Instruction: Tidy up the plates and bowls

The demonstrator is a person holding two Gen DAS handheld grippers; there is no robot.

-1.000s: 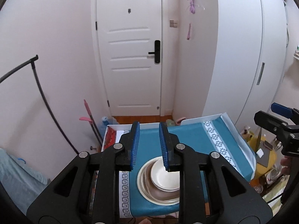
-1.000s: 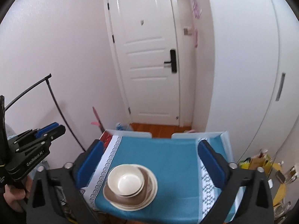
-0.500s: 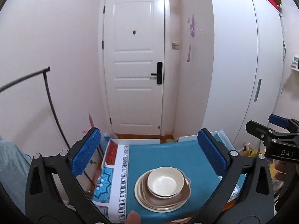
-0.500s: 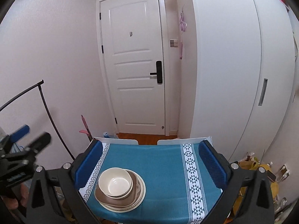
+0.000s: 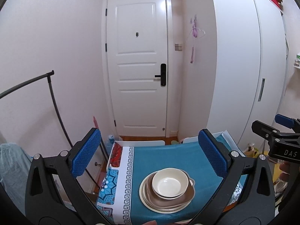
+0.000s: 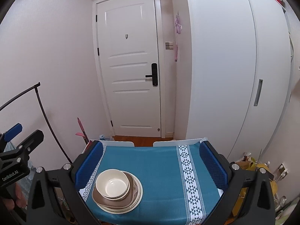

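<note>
A cream bowl (image 5: pixel 170 184) (image 6: pixel 112 184) sits on top of a brown plate (image 5: pixel 187 196) (image 6: pixel 134 188), which lies on a larger cream plate (image 5: pixel 148 204) (image 6: pixel 138 196). The stack rests near the front edge of a table with a teal cloth (image 5: pixel 168 155) (image 6: pixel 159 161). My left gripper (image 5: pixel 148 136) (image 6: pixel 24 134) hovers above and short of the stack, jaws wide open and empty. My right gripper (image 6: pixel 150 146) (image 5: pixel 271 122) is also open and empty, with the stack below its left finger.
A white door (image 5: pixel 138 71) faces the far end of the table. A white wardrobe (image 6: pixel 234 75) stands to the right. A black curved rack (image 5: pixel 56 108) stands on the left. Bags and clutter (image 6: pixel 258 168) cover the floor at the right.
The left gripper's jaws went from nearly shut to wide open. Both grippers pulled back and tilted up a little. The stack has stayed in place.
</note>
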